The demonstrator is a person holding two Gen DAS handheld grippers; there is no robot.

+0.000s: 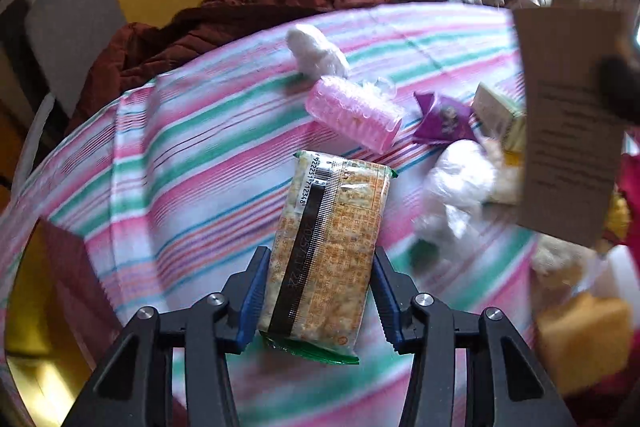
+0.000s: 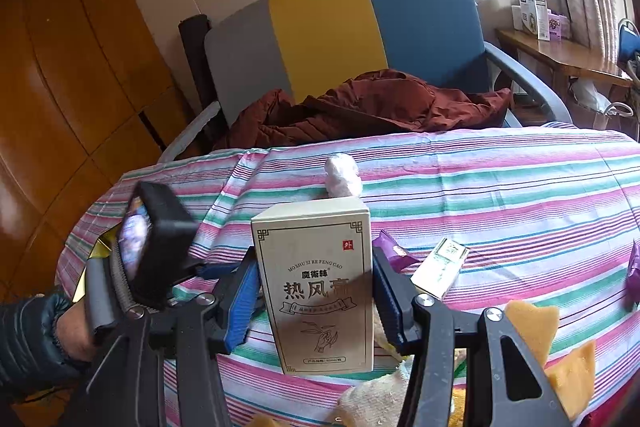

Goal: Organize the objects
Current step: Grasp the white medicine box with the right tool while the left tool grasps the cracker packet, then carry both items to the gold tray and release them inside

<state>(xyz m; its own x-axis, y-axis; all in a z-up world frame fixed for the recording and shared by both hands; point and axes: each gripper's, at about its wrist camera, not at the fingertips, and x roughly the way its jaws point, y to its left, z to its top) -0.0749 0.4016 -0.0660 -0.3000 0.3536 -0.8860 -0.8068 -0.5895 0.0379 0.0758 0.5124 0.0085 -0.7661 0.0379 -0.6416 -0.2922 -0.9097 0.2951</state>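
Your left hand-held gripper is pinching a flat snack packet across its narrow width, the blue pads pressing on its two long edges near the lower end; the packet points toward twelve o'clock, raised over the striped desk. Judge it light and crinkly, with a brittle cake inside that could crack under a hard squeeze, and its film is likely slick, so a grip across the middle of the long edges seems safest. Your right hand-held gripper is closed on an upright beige carton printed with Chinese characters, the pads on its two side faces about halfway up. The carton looks light and stiff, yet its thin card walls would probably dent if pinched harder; you cannot tell whether its base rests on the desk or hangs just above. In the left view, at one o'clock from the packet, a pink hair roller lies on the cloth, a white wad beyond it, and a purple wrapper at two o'clock. A crumpled clear bag sits at three o'clock. A brown jacket lies on the chair behind the desk.
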